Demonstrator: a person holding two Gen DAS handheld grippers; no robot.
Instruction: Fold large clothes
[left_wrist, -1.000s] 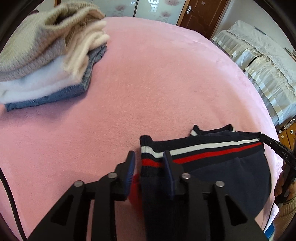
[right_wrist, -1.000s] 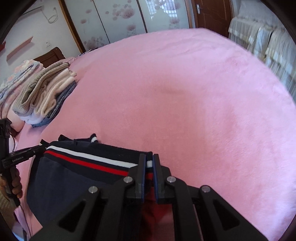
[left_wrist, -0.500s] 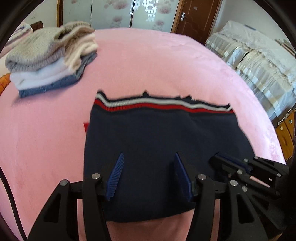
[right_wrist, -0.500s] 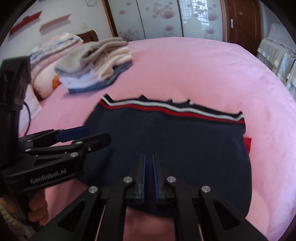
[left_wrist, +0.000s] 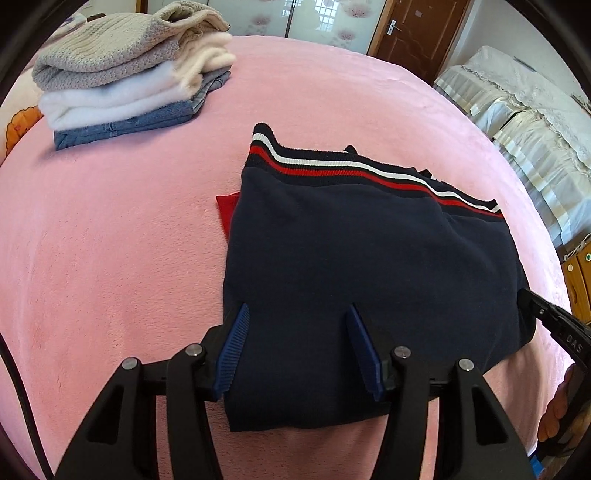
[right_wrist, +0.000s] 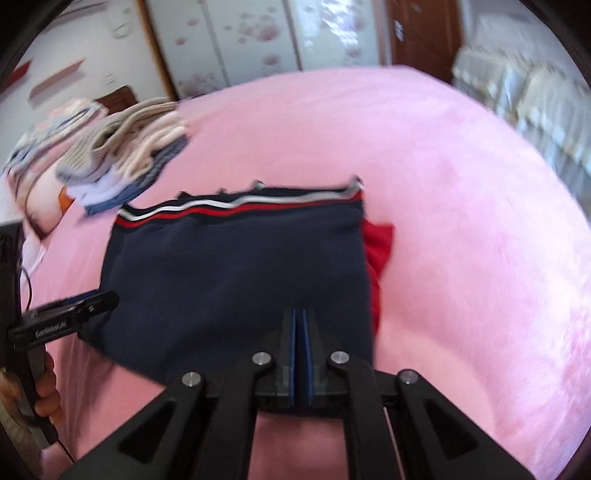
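A navy sweater (left_wrist: 369, 251) with a red-and-white striped hem lies folded flat on the pink bed (left_wrist: 110, 240). A red part (left_wrist: 226, 210) sticks out from under its left side. My left gripper (left_wrist: 298, 308) stands open over the sweater's near left corner, with cloth below the blue pads and nothing pinched. In the right wrist view the same sweater (right_wrist: 236, 266) lies ahead. My right gripper (right_wrist: 299, 312) is shut above its near edge, and I see no cloth between the pads. The left gripper (right_wrist: 74, 314) shows at that view's left edge.
A stack of folded clothes (left_wrist: 125, 74), knits on top and jeans at the bottom, sits at the far left of the bed. Another bed with white covers (left_wrist: 517, 110) stands to the right. A brown door (left_wrist: 417, 29) is behind. A hand (right_wrist: 46, 391) holds the left tool.
Both grippers let go of the striped hem and drew back toward the near edge. The left gripper opened wide. The sweater now lies folded in half with its hem at the far side.
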